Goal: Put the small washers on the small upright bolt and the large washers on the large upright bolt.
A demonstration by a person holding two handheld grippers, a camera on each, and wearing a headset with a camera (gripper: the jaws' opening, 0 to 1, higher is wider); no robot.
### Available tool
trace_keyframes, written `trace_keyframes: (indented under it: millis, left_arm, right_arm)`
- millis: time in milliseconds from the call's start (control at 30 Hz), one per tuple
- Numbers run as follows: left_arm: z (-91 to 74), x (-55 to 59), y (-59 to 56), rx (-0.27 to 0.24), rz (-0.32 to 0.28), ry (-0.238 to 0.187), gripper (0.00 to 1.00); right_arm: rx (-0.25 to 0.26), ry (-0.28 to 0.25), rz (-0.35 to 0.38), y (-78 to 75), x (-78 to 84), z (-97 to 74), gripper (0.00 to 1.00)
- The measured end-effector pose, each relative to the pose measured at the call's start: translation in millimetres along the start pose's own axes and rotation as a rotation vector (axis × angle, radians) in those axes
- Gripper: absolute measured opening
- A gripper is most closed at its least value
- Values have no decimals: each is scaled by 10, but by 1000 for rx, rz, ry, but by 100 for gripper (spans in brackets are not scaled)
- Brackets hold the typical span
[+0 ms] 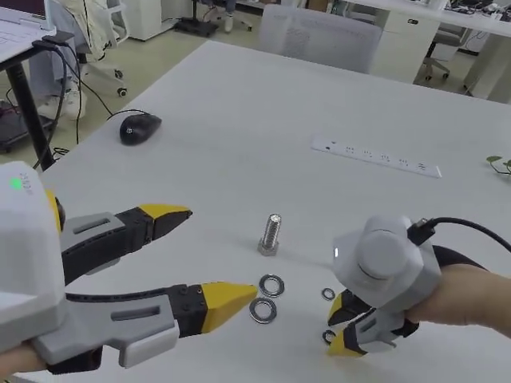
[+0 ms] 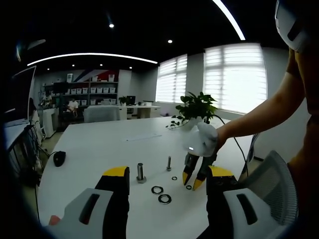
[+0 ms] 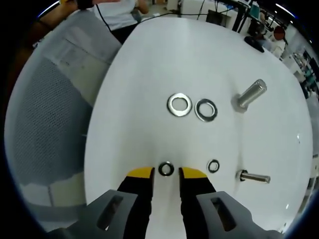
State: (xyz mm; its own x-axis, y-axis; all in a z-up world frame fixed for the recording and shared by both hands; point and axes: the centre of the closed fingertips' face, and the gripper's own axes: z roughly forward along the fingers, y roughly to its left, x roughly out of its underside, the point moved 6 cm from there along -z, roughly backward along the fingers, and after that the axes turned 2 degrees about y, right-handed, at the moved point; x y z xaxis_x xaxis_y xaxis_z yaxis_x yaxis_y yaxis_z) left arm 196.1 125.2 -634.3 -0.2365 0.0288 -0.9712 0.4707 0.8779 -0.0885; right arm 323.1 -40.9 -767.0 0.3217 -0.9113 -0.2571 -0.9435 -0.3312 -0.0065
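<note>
Right gripper (image 3: pixel 166 173): jaws narrowly parted, tips down at the table (image 1: pixel 239 144). One small washer (image 3: pixel 166 169) lies flat between the two yellow tips with a sliver of gap on each side, so it is not pinched. A second small washer (image 3: pixel 213 166) lies just outside one tip, near the small bolt (image 3: pixel 254 176). Two large washers (image 3: pixel 179 104) lie flat side by side on the table, ahead of these jaws and apart from them. The large bolt (image 3: pixel 251 93) stands beyond the washers, off to one side.

Left gripper (image 1: pixel 204 255): jaws spread wide, nothing between them. In the head view its lower tip is near the large washers but not touching. The large bolt stands upright on its head between the two grippers, just behind the large washers. In the left gripper view both bolts stand ahead of the jaws, well apart from them.
</note>
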Motion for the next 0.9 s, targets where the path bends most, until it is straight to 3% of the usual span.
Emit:
trace_keyframes:
  millis: [267, 900]
  left_arm:
    - [-1, 6, -5, 1, -13, -4, 62]
    - [-24, 7, -37, 2, -11, 2, 61]
  right_arm:
    - [10, 7, -40, 60, -5, 1, 17]
    - [9, 18, -15, 21, -11, 2, 12]
